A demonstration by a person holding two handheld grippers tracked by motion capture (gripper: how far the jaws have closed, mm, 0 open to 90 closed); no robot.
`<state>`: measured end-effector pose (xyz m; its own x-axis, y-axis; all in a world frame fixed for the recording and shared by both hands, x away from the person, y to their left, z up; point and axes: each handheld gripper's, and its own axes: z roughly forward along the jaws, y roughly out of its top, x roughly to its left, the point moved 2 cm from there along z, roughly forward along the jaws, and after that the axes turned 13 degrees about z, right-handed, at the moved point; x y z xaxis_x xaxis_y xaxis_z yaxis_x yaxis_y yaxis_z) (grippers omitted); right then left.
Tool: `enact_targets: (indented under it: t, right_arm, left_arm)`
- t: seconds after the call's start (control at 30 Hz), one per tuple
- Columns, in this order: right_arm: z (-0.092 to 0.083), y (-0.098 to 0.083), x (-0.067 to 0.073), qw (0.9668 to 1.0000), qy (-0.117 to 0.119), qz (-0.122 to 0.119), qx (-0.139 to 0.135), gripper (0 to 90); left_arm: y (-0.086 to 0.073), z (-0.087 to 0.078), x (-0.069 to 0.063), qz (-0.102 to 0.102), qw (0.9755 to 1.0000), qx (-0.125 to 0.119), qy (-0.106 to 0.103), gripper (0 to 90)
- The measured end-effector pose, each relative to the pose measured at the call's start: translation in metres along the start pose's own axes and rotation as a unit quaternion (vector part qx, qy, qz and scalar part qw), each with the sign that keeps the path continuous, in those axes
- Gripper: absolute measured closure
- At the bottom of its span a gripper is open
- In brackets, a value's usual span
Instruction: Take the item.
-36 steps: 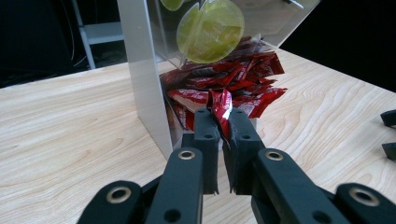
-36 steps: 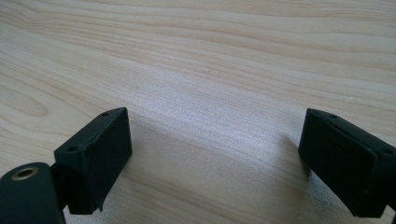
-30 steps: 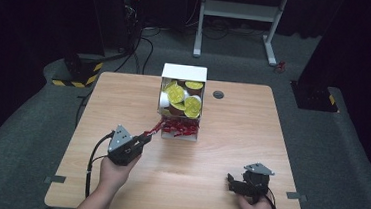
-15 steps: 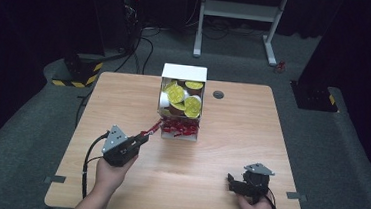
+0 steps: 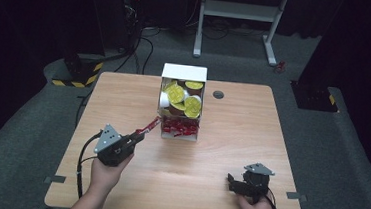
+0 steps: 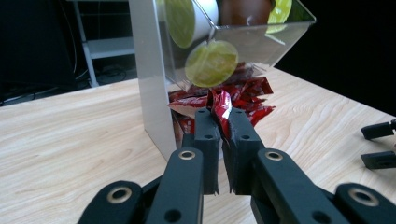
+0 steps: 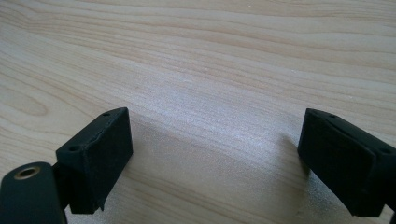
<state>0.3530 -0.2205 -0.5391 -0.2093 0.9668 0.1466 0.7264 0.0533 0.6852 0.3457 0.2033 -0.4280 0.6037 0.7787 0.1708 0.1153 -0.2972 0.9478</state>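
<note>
The left gripper (image 6: 220, 122) has its jaws clamped on a red sachet (image 6: 221, 106), which sticks out past the jaw tips just in front of the dispenser box (image 5: 181, 101) on the desk (image 5: 230, 153). The right gripper (image 7: 212, 161) rests on the desk well apart, jaws wide with nothing between them.

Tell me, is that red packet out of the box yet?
Nearly: the left gripper pinches the red packet, just outside the box.
</note>
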Motion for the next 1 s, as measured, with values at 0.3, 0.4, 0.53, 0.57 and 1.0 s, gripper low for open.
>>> enact_targets:
  t: [0.3, 0.4, 0.53, 0.57, 1.0]
  right_arm:
    - [0.000, 0.000, 0.000, 1.0000, 0.000, 0.000, 0.000, 10.1]
    - [0.000, 0.000, 0.000, 1.0000, -0.001, 0.000, 0.000, 10.2]
    - [0.000, 0.000, 0.000, 1.0000, -0.001, 0.003, 0.000, 10.3]
    - [0.000, 0.000, 0.000, 1.0000, -0.001, 0.003, 0.000, 10.3]
    - [0.000, 0.000, 0.000, 1.0000, -0.001, 0.002, 0.000, 10.3]
  left_arm:
    - [0.001, -0.011, 0.015, -0.010, 0.9999, -0.003, 0.013, 84.6]
    - [-0.001, -0.016, 0.023, -0.013, 0.9997, -0.004, 0.022, 84.6]
    - [0.001, -0.023, 0.033, -0.018, 0.9994, -0.010, 0.029, 84.7]
    - [0.001, -0.023, 0.033, -0.018, 0.9994, -0.010, 0.029, 84.7]
    - [-0.008, -0.035, 0.066, -0.041, 0.9969, -0.012, 0.066, 84.7]
